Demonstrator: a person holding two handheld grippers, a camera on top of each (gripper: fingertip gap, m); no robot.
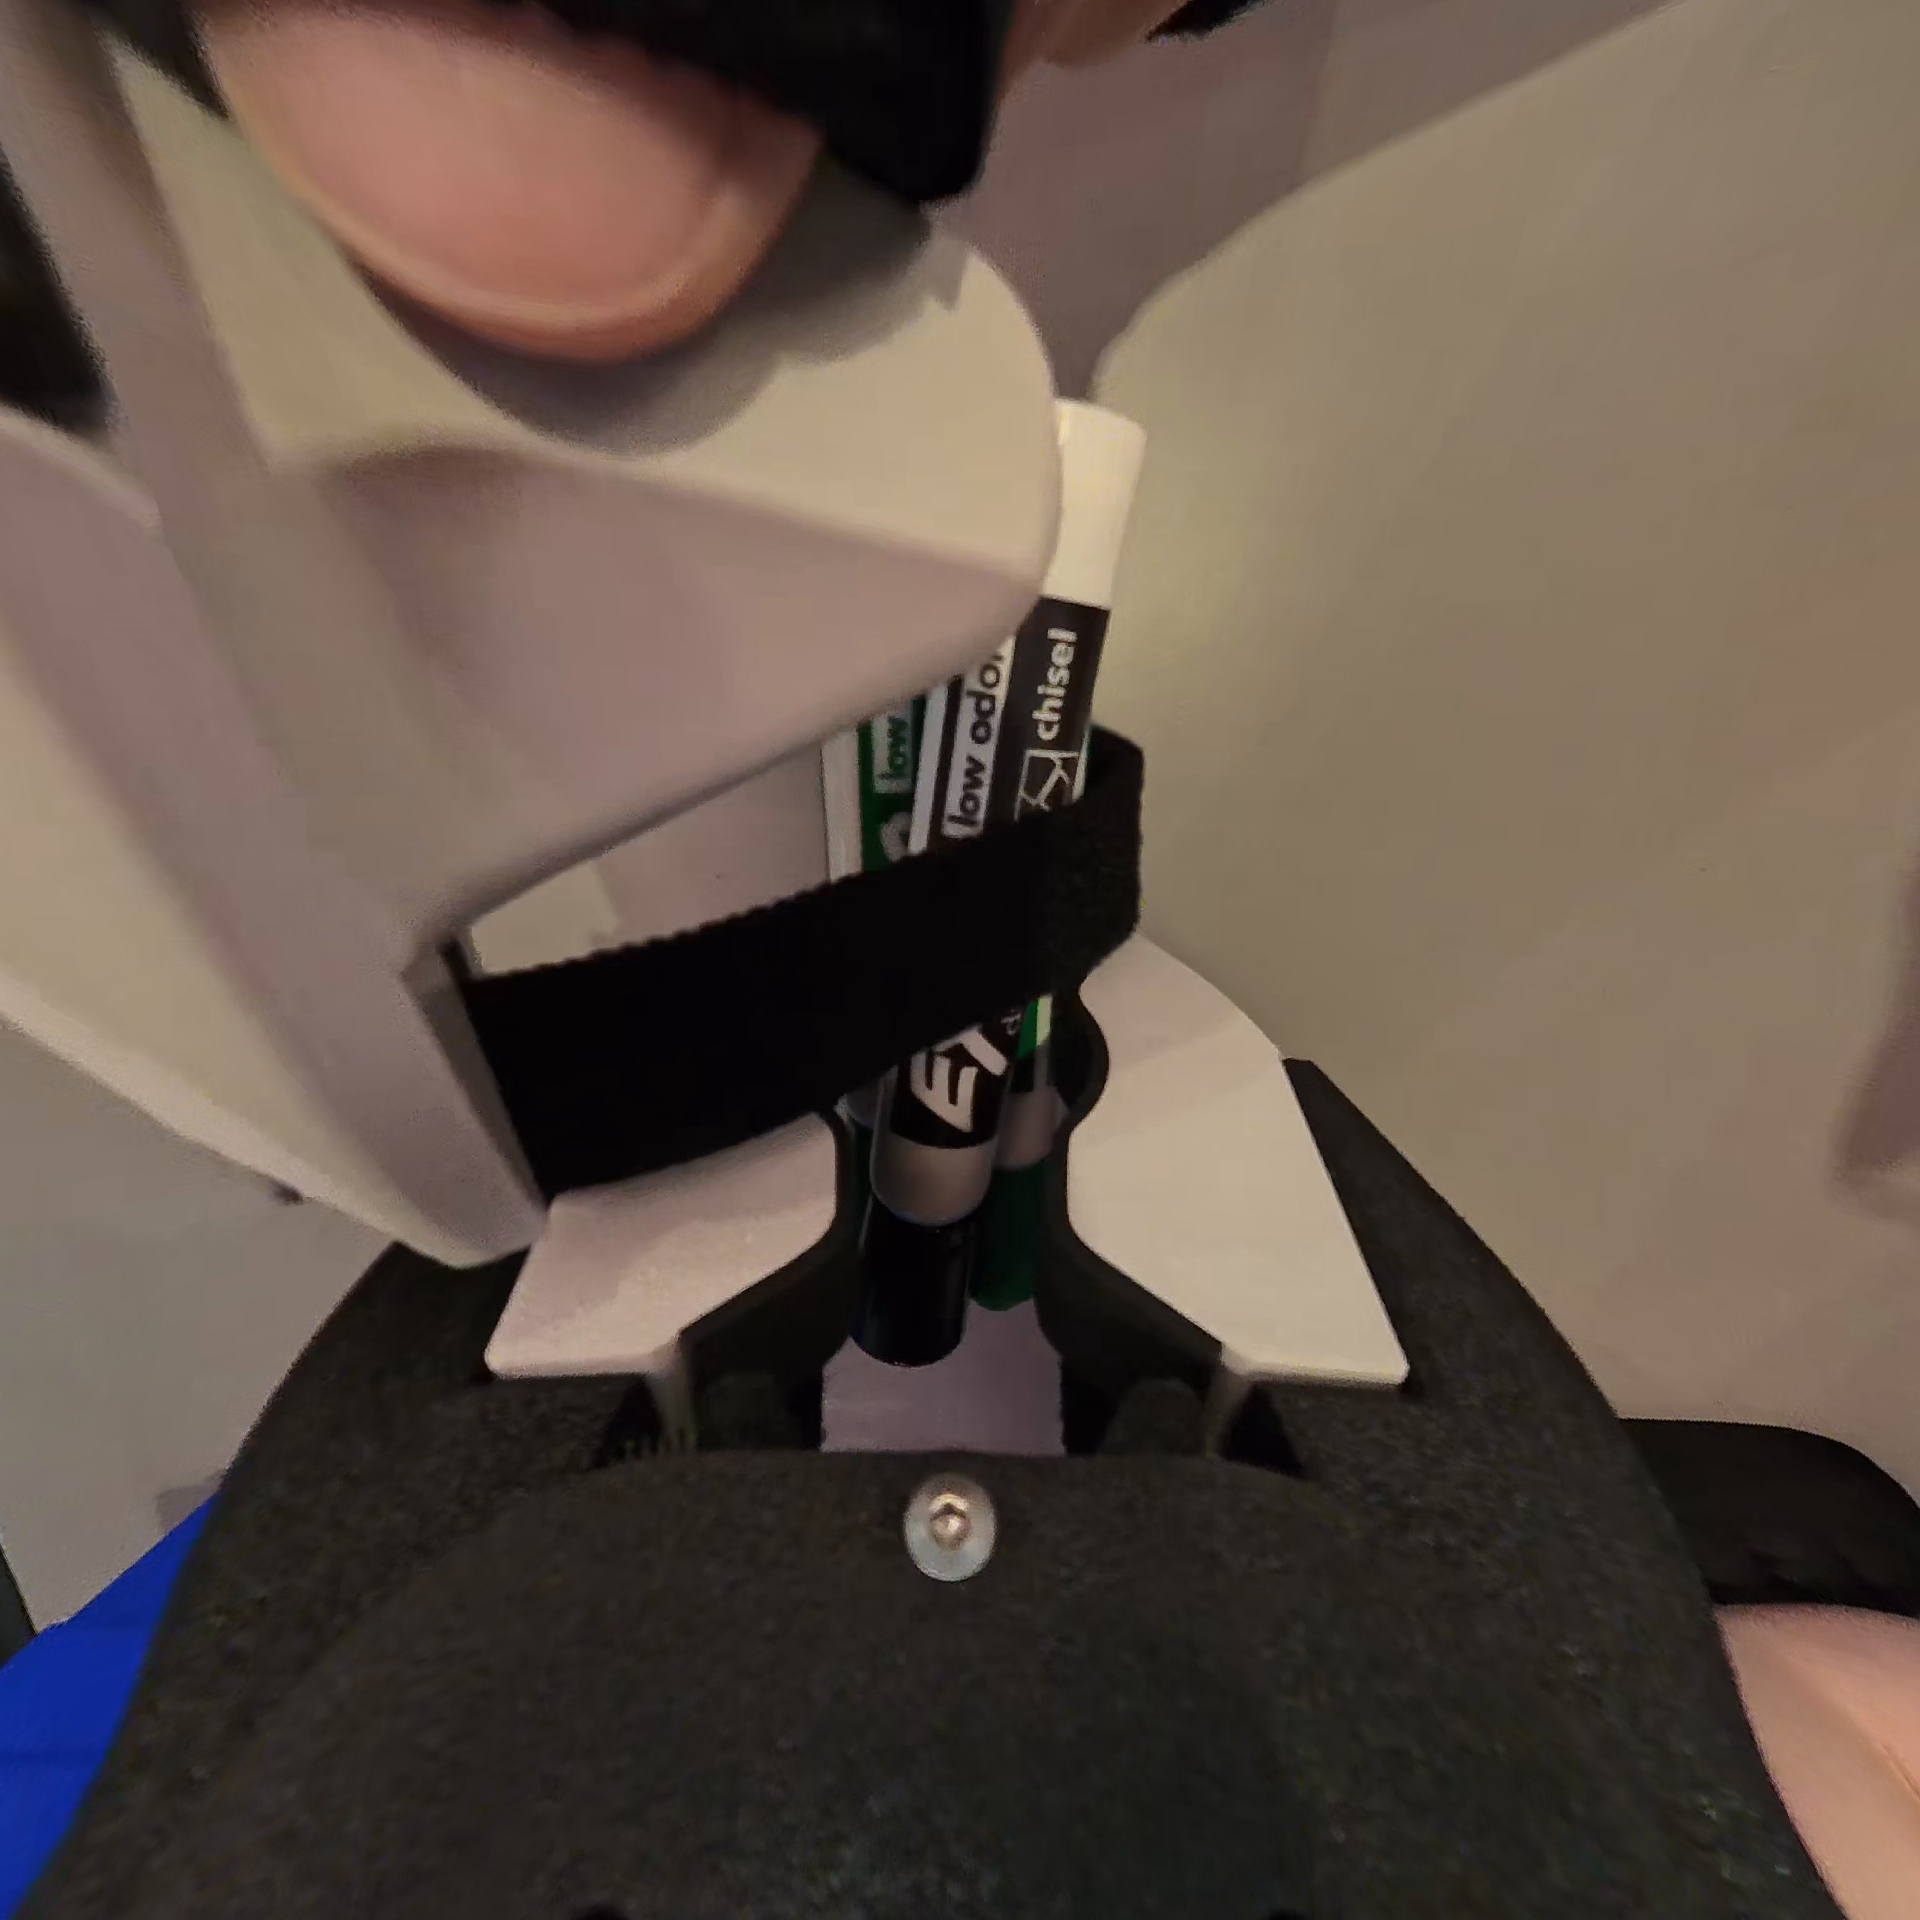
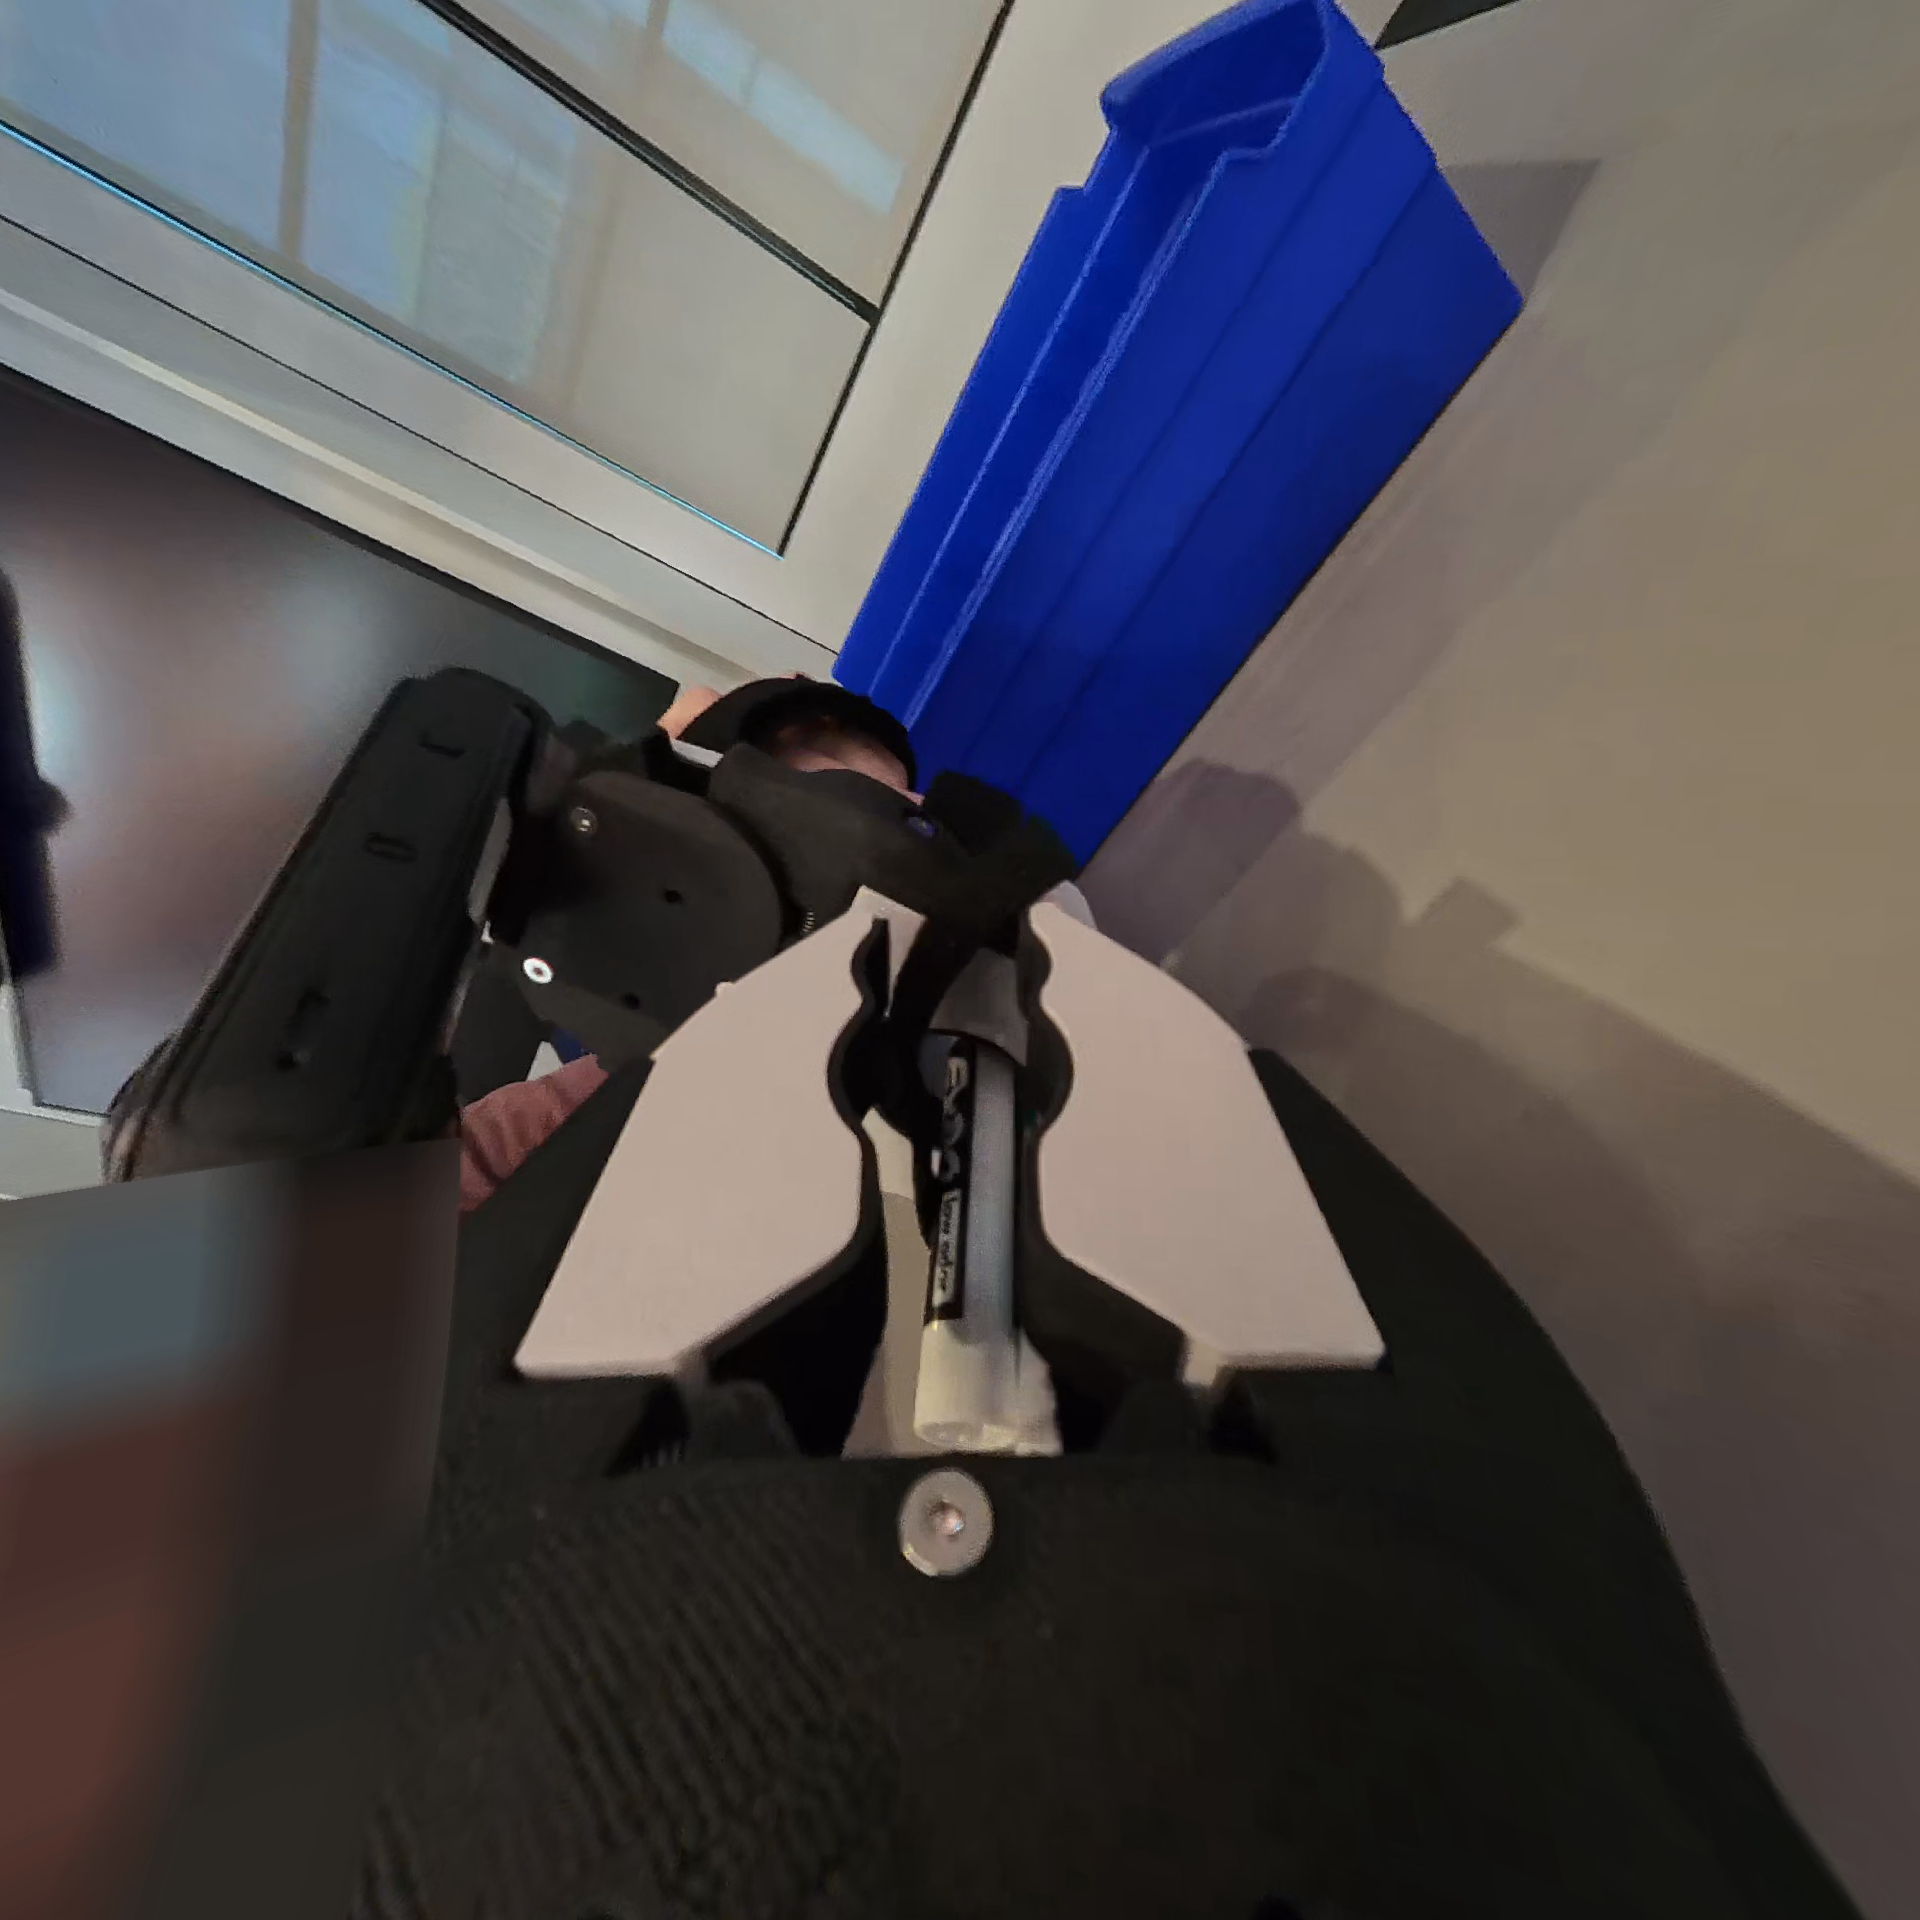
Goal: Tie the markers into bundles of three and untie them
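Observation:
My left gripper [image 1: 961, 1091] is shut on a bundle of markers [image 1: 1060, 707] that stands up between its white fingers [image 1: 1226, 1195]. A black-capped and a green-capped marker show. A black hook-and-loop strap [image 1: 779, 1018] runs round the bundle and off to the left. There my right gripper [image 1: 457, 1049] pinches its free end. In the right wrist view my right gripper [image 2: 961, 935] is shut on the strap [image 2: 920, 987], with a marker [image 2: 977, 1247] lying behind its fingers. The left gripper [image 2: 966, 873] is just beyond.
A blue plastic bin [image 2: 1164, 468] stands on the pale table [image 2: 1662, 727] right behind the grippers; its corner shows in the left wrist view [image 1: 104, 1662]. A person's thumb [image 1: 520, 208] rests on the right gripper. A dark screen [image 2: 260, 675] and a window lie farther off. Some 9 centimetres of space lies between my two pairs of fingers.

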